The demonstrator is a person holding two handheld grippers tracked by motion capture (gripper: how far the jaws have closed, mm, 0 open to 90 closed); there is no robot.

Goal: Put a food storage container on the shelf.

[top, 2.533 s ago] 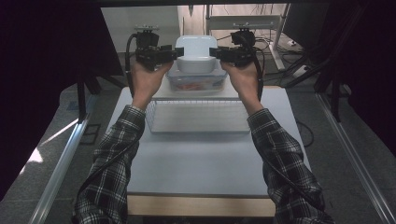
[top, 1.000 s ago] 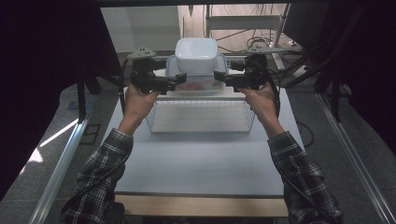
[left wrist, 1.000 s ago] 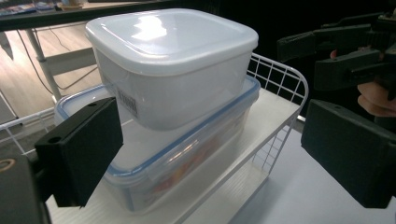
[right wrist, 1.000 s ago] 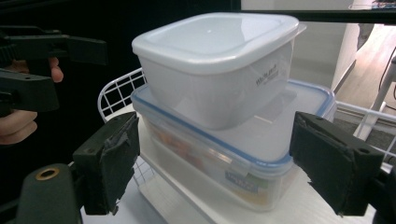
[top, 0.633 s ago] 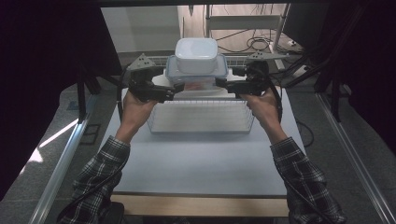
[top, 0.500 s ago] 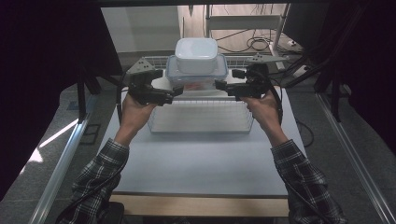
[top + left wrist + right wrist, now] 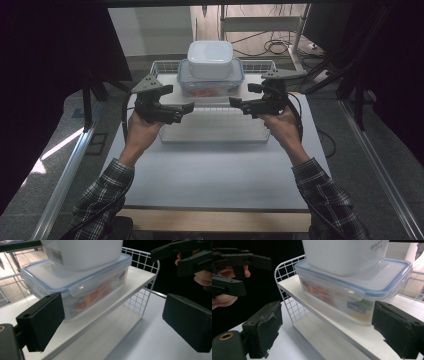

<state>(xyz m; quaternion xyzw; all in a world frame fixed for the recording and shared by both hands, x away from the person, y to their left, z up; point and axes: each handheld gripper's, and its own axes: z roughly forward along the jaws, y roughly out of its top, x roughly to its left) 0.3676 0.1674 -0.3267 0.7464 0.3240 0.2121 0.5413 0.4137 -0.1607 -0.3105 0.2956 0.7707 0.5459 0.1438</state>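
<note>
A white tub (image 7: pixel 210 59) sits on a clear box with a blue-rimmed lid (image 7: pixel 210 85), which holds orange and red contents. The stack rests on the upper board of a white wire rack (image 7: pixel 212 127). My left gripper (image 7: pixel 186 111) hovers in front of the rack's left end, open and empty. My right gripper (image 7: pixel 237 105) faces it from the right, also open; its jaws have just been opening with nothing between them. In the left gripper view the jaws (image 7: pixel 112 322) frame the clear box (image 7: pixel 82 290). In the right gripper view the jaws (image 7: pixel 329 331) frame the same box (image 7: pixel 352 290).
The white table (image 7: pixel 215 170) has a wooden front edge (image 7: pixel 215 220). Dark curtains hang on both sides. A metal shelf frame with cables (image 7: pixel 270 45) stands behind the rack. Floor rails (image 7: pixel 65 175) run along the table.
Both grippers have come away from the sides of the stacked containers, moving down and toward the person. The stack stays on the rack.
</note>
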